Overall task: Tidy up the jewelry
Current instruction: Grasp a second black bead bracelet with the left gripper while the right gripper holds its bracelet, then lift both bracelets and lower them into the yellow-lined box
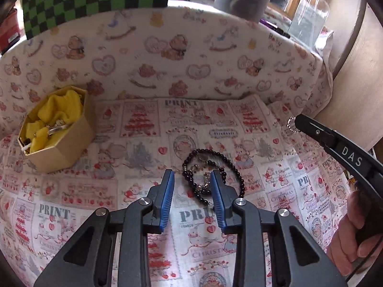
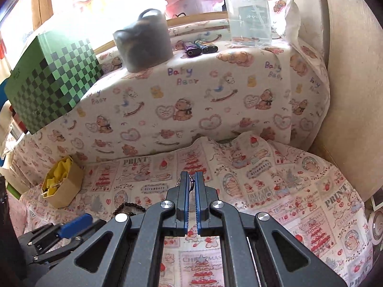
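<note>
Between the hexagonal box [image 1: 57, 129] on the left and the bead necklace [image 1: 210, 177] the printed cloth [image 1: 134, 143] lies bare. Behind, the padded ledge [image 1: 182, 55] blocks passage.

We count one hexagonal box [image 1: 57, 134], one black bead necklace [image 1: 210, 167] and one ball chain [image 1: 290, 124]. We see two lighters [image 2: 199, 47] and two grippers
</note>
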`<state>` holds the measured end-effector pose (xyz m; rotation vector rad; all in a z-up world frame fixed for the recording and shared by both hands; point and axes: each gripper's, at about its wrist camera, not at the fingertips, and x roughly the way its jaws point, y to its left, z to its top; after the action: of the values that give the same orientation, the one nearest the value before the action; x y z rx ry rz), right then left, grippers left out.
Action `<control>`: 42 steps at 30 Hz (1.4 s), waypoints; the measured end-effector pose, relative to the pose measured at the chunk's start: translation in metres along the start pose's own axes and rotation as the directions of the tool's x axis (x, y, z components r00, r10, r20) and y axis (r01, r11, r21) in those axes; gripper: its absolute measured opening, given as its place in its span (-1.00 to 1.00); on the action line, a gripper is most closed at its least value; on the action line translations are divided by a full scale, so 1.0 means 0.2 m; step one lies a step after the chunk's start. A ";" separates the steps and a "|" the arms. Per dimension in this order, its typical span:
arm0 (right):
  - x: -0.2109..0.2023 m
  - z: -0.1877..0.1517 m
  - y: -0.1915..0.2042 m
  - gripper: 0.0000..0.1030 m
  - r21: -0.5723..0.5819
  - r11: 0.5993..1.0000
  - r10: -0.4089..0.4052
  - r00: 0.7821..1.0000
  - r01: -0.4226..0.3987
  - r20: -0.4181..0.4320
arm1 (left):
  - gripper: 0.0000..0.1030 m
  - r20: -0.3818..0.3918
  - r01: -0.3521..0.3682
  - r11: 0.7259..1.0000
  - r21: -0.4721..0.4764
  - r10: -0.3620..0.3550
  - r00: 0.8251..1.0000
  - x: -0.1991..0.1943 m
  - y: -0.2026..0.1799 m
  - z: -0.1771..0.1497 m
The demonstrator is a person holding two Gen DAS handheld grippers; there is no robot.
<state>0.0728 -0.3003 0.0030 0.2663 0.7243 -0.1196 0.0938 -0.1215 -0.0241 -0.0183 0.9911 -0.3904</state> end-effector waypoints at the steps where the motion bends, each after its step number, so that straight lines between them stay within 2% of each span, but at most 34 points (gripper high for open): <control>1: 0.00 0.00 -0.01 -0.90 0.005 1.000 0.004 1.000 -0.004 -0.003 | -0.42 -0.012 -0.007 1.000 0.008 0.007 1.000 0.01 -0.02 0.00; 10: -0.02 0.01 -0.04 -0.90 0.047 0.999 0.019 1.000 -0.019 -0.004 | -0.43 -0.098 -0.069 0.997 0.037 0.072 0.993 0.10 -0.12 0.08; 12: -0.04 0.02 -0.04 -0.90 0.050 0.999 -0.001 1.000 0.001 0.008 | -0.62 -0.110 -0.075 0.997 0.028 0.077 0.991 0.13 -0.12 0.09; 13: -0.04 0.02 -0.04 -0.90 0.049 0.999 0.002 1.000 -0.003 0.009 | -0.65 -0.119 -0.065 0.998 0.023 0.067 0.991 0.14 -0.12 0.09; 15: -0.04 0.02 -0.05 -0.90 0.059 0.998 0.019 1.000 -0.020 0.001 | -0.70 -0.137 -0.035 0.999 0.014 0.036 0.990 0.16 -0.13 0.08; 20: -0.03 0.03 -0.06 -0.90 0.068 0.998 0.014 1.000 -0.014 -0.003 | -0.72 -0.134 -0.036 0.999 0.008 0.037 0.990 0.17 -0.13 0.08; 21: -0.03 0.03 -0.06 -0.90 0.069 0.997 0.015 1.000 -0.015 -0.004 | -0.90 -0.129 -0.040 0.999 0.003 0.040 0.991 0.16 -0.13 0.08; 28: -0.03 0.03 -0.06 -0.90 0.066 0.998 0.009 1.000 -0.009 0.003 | -0.92 -0.029 -0.040 0.999 0.016 0.041 0.999 -0.01 -0.08 0.08; 34: -0.03 0.02 -0.06 -0.90 0.070 0.997 0.024 1.000 -0.025 0.006 | -0.92 0.035 -0.044 0.999 -0.020 0.044 0.998 -0.15 0.01 0.08; 38: -0.05 0.02 -0.04 -0.90 0.054 0.997 0.047 0.998 -0.049 0.036 | -0.92 0.104 -0.057 0.998 -0.024 0.060 0.993 -0.27 0.07 0.09; 42: -0.07 0.02 0.00 -0.90 0.020 0.996 0.084 0.995 -0.086 0.062 | -0.92 0.204 0.001 1.000 -0.010 0.001 0.979 -0.39 0.13 0.08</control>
<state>0.0649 -0.3009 0.0142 0.3138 0.6503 -0.0549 0.0768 -0.0746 0.0421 -0.0660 0.7899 -0.3758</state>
